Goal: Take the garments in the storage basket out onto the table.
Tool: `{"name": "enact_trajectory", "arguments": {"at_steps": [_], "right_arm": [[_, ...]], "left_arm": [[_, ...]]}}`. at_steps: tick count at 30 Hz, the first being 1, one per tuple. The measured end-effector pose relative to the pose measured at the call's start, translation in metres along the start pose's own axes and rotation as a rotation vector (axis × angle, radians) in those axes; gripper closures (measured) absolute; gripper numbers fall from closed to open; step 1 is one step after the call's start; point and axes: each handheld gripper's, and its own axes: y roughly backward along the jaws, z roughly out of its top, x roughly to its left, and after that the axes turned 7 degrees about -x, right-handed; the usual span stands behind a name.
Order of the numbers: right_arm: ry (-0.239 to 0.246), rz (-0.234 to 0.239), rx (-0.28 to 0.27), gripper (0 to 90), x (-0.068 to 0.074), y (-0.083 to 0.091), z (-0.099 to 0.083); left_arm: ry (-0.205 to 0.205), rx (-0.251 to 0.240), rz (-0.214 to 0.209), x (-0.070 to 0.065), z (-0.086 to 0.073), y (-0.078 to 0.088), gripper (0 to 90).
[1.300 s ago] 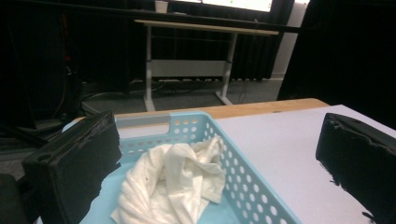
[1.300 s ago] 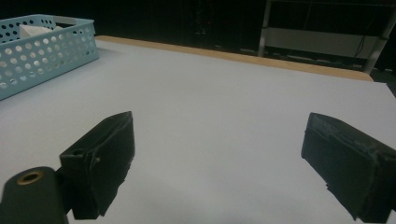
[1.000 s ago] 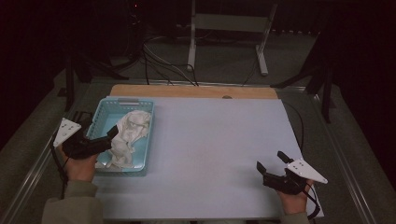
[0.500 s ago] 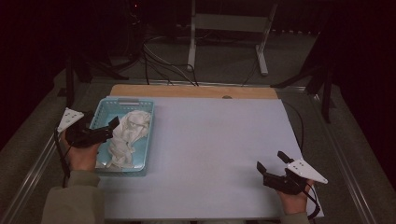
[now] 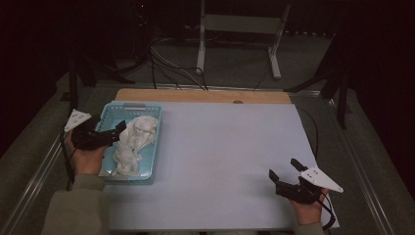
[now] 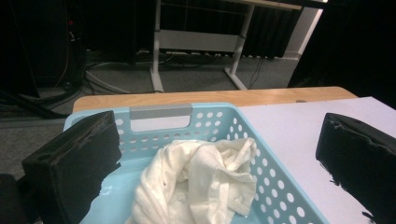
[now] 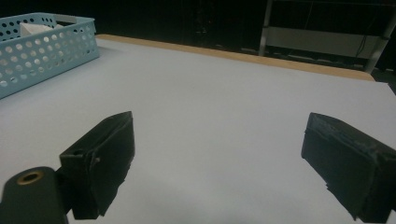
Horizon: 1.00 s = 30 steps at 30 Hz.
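Over the blue basket (image 5: 149, 169) the left claw (image 5: 117, 131) hangs spread above the white cloth (image 5: 134, 142), seemingly poised to grab. Next it should lower and pinch a fold. The right claw (image 5: 285, 171) waits, jaws apart, over the table (image 5: 225, 147).

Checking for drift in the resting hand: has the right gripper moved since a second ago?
No. The right gripper sits at the same spot by the table's near right corner, fingers apart.

A light blue perforated basket (image 5: 147, 172) sat on the white counter (image 5: 225, 161), holding a crumpled white cloth (image 5: 134, 144). Beyond the counter, cables (image 5: 171, 68) trailed across grey floor beside a metal stand (image 5: 237, 29).
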Motion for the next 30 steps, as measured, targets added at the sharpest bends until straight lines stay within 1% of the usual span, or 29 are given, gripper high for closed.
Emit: {"name": "enact_trajectory", "arguments": {"at_steps": [3, 6, 9, 15, 19, 24, 30], "right_arm": [[0.0, -0.001, 0.001, 9.8, 0.0, 0.0, 0.0], [-0.001, -0.001, 0.0, 9.8, 0.0, 0.0, 0.0], [-0.001, -0.001, 0.0, 9.8, 0.0, 0.0, 0.0], [-0.002, -0.001, 0.0, 9.8, 0.0, 0.0, 0.0], [-0.001, 0.0, 0.0, 9.8, 0.0, 0.0, 0.0], [0.001, 0.001, 0.001, 9.8, 0.0, 0.0, 0.0], [0.002, 0.003, 0.002, 9.7, 0.0, 0.0, 0.0]], "left_arm": [[-0.003, 0.006, -0.007, 0.002, 0.003, -0.004, 0.0], [-0.008, 0.023, -0.011, 0.004, 0.005, -0.008, 0.0], [-0.017, 0.036, -0.008, 0.007, 0.008, -0.012, 0.0], [0.004, 0.042, 0.004, 0.013, 0.008, -0.018, 0.0], [-0.001, 0.059, 0.005, 0.015, 0.006, -0.022, 0.0], [0.008, 0.086, 0.001, 0.017, 0.002, -0.03, 0.0], [0.029, 0.155, 0.021, 0.018, -0.003, -0.038, 0.0]]}}
